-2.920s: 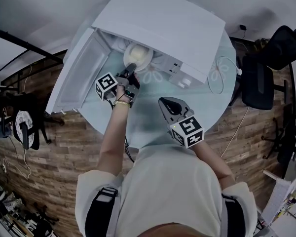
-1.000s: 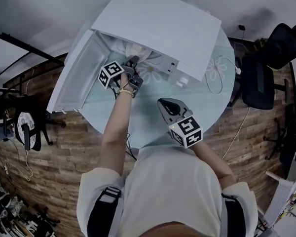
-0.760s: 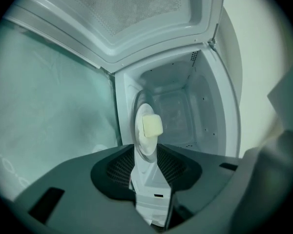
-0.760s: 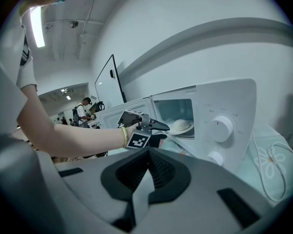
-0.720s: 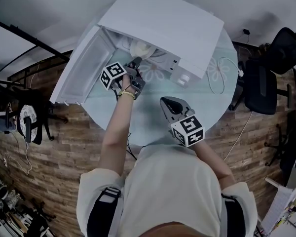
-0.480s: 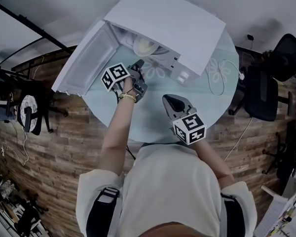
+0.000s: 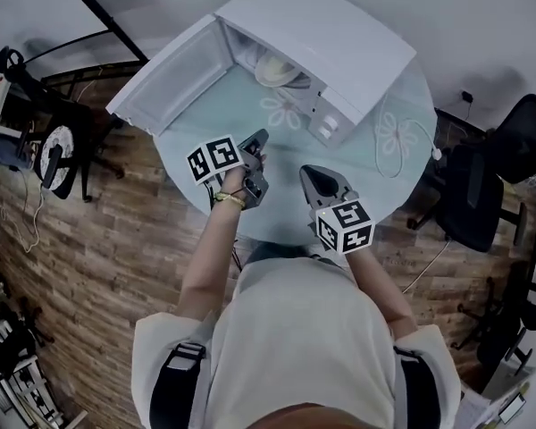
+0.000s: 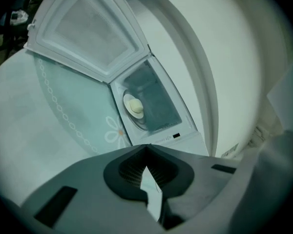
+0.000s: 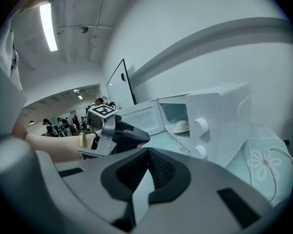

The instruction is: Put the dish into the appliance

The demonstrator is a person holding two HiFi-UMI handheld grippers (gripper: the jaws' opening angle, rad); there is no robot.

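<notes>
Dish: sits inside the appliance, well ahead of the left claw and a little to that claw's left. Stands apart from both claws, touched by neither.

Door: hangs wide open, ahead of the left claw and further off to its left.

Left claw: hovers above the round worktop, pointing toward the open appliance. Has just been closing its jaws; now pressed together at the tips, with nothing between them.

Right claw: hovers just beside the left claw, on its right, near the worktop's closer edge. Jaws together too, and empty. Faces the appliance's front panel, with two white knobs ahead and to its right.

White cable: lies looped on the worktop, ahead of the right claw and to its right.
</notes>
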